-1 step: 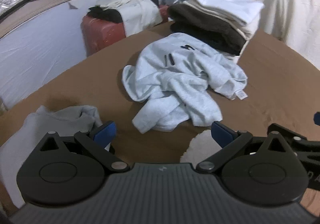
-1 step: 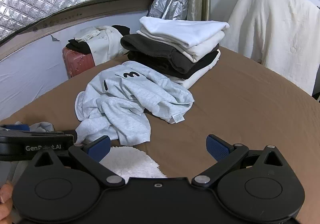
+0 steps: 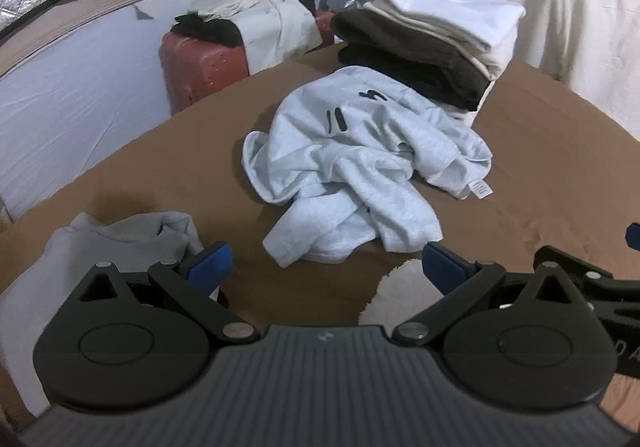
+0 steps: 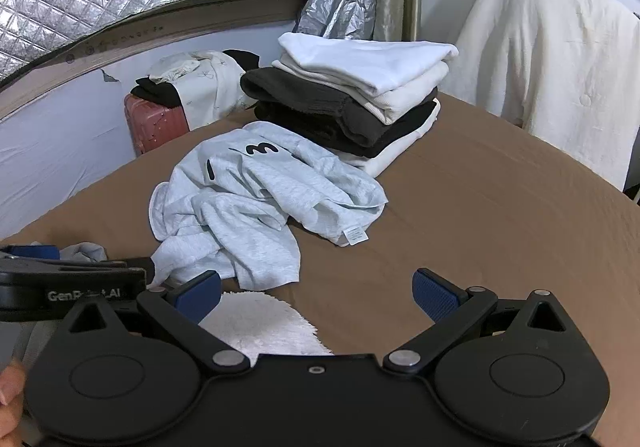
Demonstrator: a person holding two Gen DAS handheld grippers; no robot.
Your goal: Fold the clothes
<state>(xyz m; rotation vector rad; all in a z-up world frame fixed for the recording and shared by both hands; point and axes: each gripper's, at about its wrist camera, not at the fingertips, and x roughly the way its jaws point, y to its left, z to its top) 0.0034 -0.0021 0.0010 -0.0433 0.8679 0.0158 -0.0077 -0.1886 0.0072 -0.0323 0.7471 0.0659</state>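
Observation:
A crumpled light grey sweatshirt (image 3: 360, 167) with black print lies in the middle of the brown surface (image 3: 560, 151); it also shows in the right wrist view (image 4: 256, 215). My left gripper (image 3: 326, 267) is open and empty, just short of the sweatshirt's near edge. My right gripper (image 4: 316, 289) is open and empty, also just short of it. A white fluffy cloth (image 4: 256, 327) lies under the right gripper and shows in the left wrist view (image 3: 396, 295). A grey garment (image 3: 112, 243) lies at the near left.
A stack of folded white, dark and cream clothes (image 4: 356, 91) stands behind the sweatshirt. A red suitcase (image 3: 204, 63) with clothes on it stands beyond the far edge. A cream cloth (image 4: 552, 59) hangs at the right. The left gripper's body (image 4: 68, 283) is at the left.

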